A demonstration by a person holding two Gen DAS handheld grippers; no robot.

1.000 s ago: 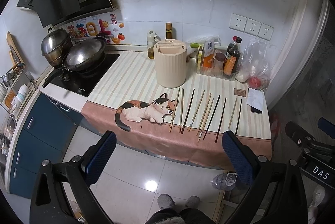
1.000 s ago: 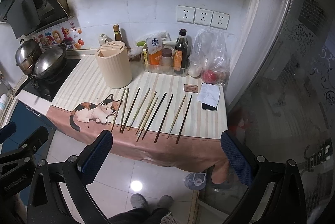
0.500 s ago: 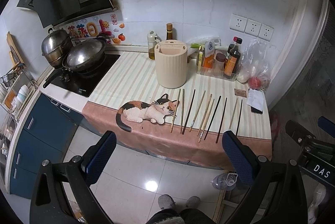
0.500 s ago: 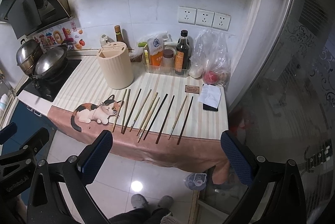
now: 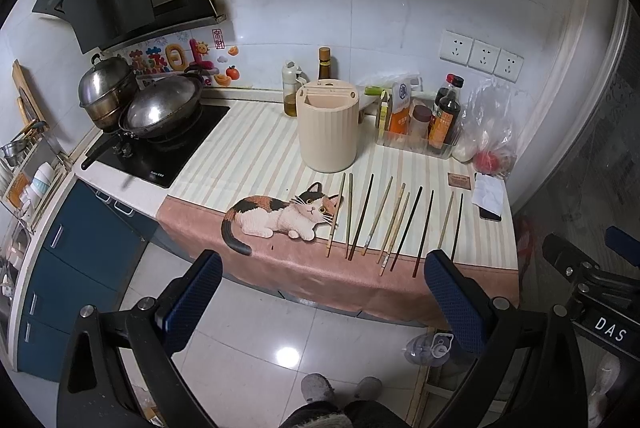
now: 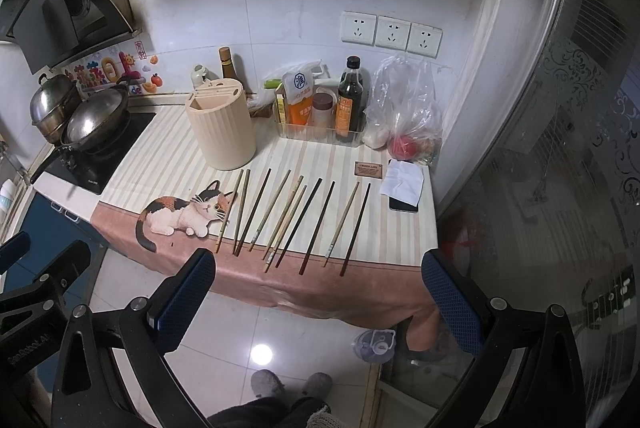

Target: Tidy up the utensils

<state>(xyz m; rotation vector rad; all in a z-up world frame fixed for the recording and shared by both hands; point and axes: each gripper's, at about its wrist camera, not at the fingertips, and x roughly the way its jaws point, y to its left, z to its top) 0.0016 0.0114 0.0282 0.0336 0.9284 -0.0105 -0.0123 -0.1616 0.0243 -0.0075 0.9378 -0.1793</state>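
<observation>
Several chopsticks [image 5: 394, 220] [image 6: 294, 214], some dark and some pale wood, lie side by side on the striped cloth near the counter's front edge. Behind them stands a beige ribbed utensil holder [image 5: 327, 126] [image 6: 222, 126] with an open top. My left gripper [image 5: 322, 280] hangs open above the floor, short of the counter edge, with nothing between its blue pads. My right gripper [image 6: 318, 282] is open too, held before the counter in front of the chopsticks.
A wok and a steel pot [image 5: 160, 106] sit on the hob at left. A clear tray of sauce bottles [image 6: 320, 116], a plastic bag [image 6: 404, 108], a phone with paper [image 6: 402, 184] and a small card [image 6: 369, 170] sit at the right. A glass door [image 6: 540, 168] bounds the right side.
Both grippers have crept slightly closer to the counter; the chopsticks and holder have not moved. Both stay open.
</observation>
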